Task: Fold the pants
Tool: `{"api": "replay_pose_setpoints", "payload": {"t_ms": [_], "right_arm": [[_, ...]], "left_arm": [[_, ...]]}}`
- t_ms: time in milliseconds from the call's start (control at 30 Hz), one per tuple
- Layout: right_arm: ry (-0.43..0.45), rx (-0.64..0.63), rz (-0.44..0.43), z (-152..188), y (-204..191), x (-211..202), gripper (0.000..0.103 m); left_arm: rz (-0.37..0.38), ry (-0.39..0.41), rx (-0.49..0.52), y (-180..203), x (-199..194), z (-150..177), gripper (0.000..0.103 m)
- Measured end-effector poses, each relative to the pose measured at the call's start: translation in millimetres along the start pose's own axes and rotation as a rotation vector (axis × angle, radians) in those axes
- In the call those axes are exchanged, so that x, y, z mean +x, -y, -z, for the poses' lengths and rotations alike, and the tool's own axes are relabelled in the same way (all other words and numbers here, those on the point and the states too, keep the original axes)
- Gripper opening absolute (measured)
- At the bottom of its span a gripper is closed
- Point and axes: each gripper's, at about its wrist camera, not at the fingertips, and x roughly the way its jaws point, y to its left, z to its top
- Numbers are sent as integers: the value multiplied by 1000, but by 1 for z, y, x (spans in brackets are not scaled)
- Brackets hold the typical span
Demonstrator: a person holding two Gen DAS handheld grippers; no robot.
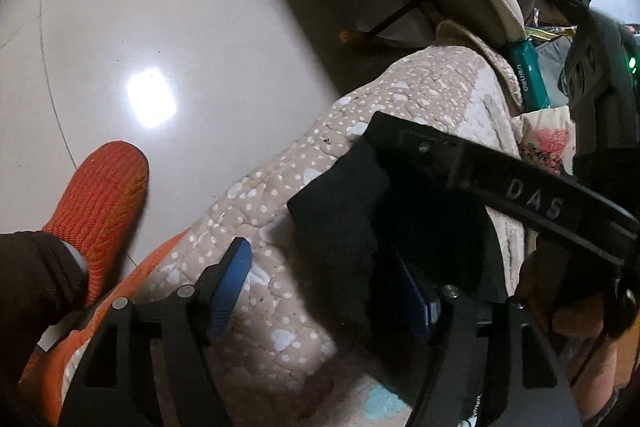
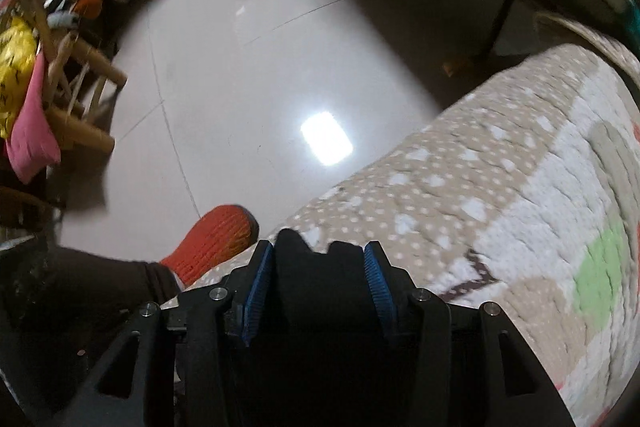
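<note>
Beside spotted quilt, orange shoe, glossy tiles, cluttered chair

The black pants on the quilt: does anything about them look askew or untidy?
Yes. The black pants lie at the very edge of the dotted quilt, close to the drop to the floor. In the right wrist view their end is bunched and uneven between the jaws, not flat.

Black pants run off the frame bottom; far clutter smeared by blur.
</note>
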Motion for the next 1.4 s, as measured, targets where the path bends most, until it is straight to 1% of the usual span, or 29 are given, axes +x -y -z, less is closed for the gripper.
{"api": "replay_pose_setpoints", "payload": {"t_ms": [67,133,167,200,233,300,367,567,700,833,967,1033,1133,1167,1233,1267,1300,1333,1367,1400], "right_arm": [[-11,-46,30,2,-8,2,52],[-14,-55,49,2,-10,1,42],[-13,-49,59,3,-11,0,28],[-7,-41,60,3,-10,-3,23],[9,-31,55,4,-10,-7,20],[36,-14,52,8,-8,-17,18],[74,-1,48,12,-7,-31,18],[199,58,25,36,3,-79,18],[273,128,9,60,19,-105,18],[329,208,8,89,39,-123,18],[370,314,8,134,68,-138,18],[387,367,7,157,82,-142,18],[414,460,-5,198,104,-144,18],[421,502,-8,215,113,-144,18],[425,573,-9,246,128,-141,21],[425,613,7,261,136,-141,21],[424,662,42,278,144,-141,27],[426,712,71,295,152,-144,33],[434,748,87,306,158,-147,46],[442,797,124,318,163,-153,51]], "left_arm": [[-29,0,27,4,0,1,68],[-27,-8,46,7,1,1,55],[-15,-12,58,9,-1,0,43],[4,-12,67,11,-4,-1,27],[40,-20,73,12,-6,-2,19],[52,-23,75,15,-10,-1,14],[80,-24,81,19,-16,1,11],[176,-1,141,40,-33,8,11],[238,-38,193,62,-28,22,10],[289,-81,303,97,-22,47,10],[320,-121,419,130,-13,76,10],[332,-160,487,144,-4,91,10],[314,-216,612,162,10,118,11],[305,-228,651,166,13,124,14],[302,-254,726,172,13,138,22],[316,-274,755,173,11,143,29],[337,-293,776,174,8,146,35],[363,-309,789,174,3,147,37],[402,-326,798,172,-5,147,41],[440,-333,803,171,-12,144,44]]}}
